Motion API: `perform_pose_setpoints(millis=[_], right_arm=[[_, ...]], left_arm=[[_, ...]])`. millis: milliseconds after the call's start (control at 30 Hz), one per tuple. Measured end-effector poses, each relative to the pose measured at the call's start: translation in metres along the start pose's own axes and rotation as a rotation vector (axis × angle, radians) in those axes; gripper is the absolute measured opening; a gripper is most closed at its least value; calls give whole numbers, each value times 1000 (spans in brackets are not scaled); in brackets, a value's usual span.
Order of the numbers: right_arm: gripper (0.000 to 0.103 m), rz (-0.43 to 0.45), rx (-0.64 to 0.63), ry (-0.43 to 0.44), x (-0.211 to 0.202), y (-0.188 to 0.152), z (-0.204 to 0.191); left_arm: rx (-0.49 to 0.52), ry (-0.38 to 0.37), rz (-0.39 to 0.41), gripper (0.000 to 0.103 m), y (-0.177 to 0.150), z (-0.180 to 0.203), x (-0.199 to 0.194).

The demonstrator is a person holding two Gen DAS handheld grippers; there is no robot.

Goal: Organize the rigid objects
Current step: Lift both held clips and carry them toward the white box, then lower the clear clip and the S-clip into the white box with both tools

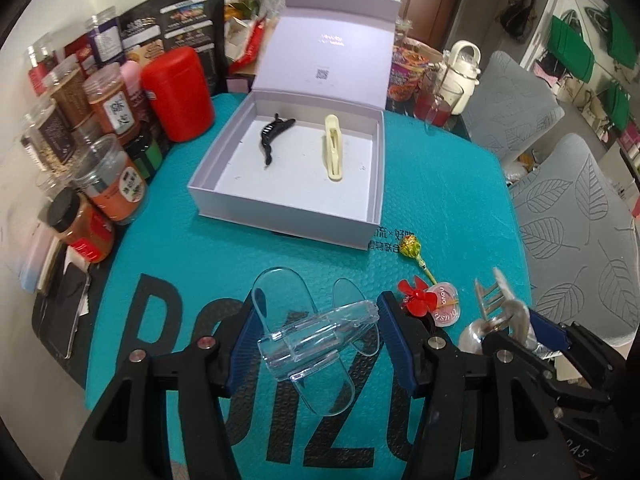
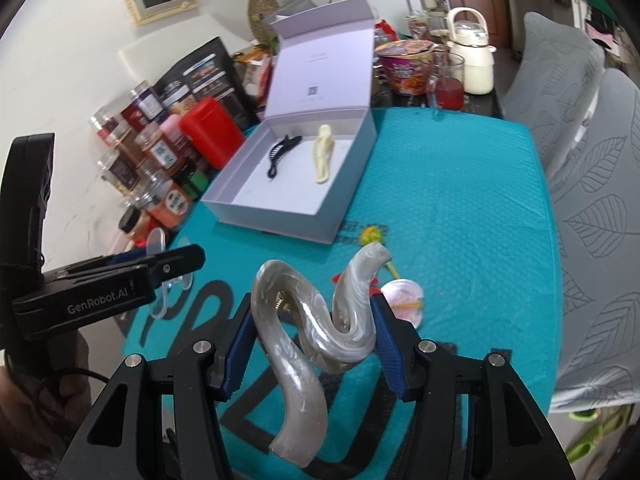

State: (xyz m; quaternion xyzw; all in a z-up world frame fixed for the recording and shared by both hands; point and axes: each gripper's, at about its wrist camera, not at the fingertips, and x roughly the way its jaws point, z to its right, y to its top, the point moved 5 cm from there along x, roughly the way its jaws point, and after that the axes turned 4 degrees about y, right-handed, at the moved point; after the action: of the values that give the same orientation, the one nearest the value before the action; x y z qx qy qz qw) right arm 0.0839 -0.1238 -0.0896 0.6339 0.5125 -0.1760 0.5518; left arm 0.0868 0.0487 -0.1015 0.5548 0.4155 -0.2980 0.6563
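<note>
My left gripper (image 1: 318, 320) is shut on a clear plastic hair claw (image 1: 316, 340) and holds it above the teal mat. My right gripper (image 2: 314, 320) is shut on a pearly white wavy hair claw (image 2: 308, 340), also above the mat. An open lavender box (image 1: 280, 204) stands ahead with a black hair clip (image 1: 274, 136) and a cream hair clip (image 1: 334, 148) lying inside it. The box (image 2: 280, 220) and both clips also show in the right wrist view. The right gripper with its claw appears at the right edge of the left wrist view (image 1: 516, 320).
Spice jars (image 1: 108, 108) and a red canister (image 1: 178, 92) crowd the left edge of the mat. A lollipop (image 1: 410, 250), a red flower clip (image 1: 416, 294) and a small pink compact (image 1: 444, 304) lie on the mat (image 1: 440, 180). Grey chairs (image 1: 580, 220) stand to the right.
</note>
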Motion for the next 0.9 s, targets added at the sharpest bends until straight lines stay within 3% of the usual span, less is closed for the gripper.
perform_pose_setpoints(millis=[433,900], right_arm=[[55,-14,-101,93,5,-2,-61],[55,5,-96,71,33,51,-79]], left_arm=[[-33,31,83,57,7,-39,-38],[0,8,95,57,64,-65,-23]])
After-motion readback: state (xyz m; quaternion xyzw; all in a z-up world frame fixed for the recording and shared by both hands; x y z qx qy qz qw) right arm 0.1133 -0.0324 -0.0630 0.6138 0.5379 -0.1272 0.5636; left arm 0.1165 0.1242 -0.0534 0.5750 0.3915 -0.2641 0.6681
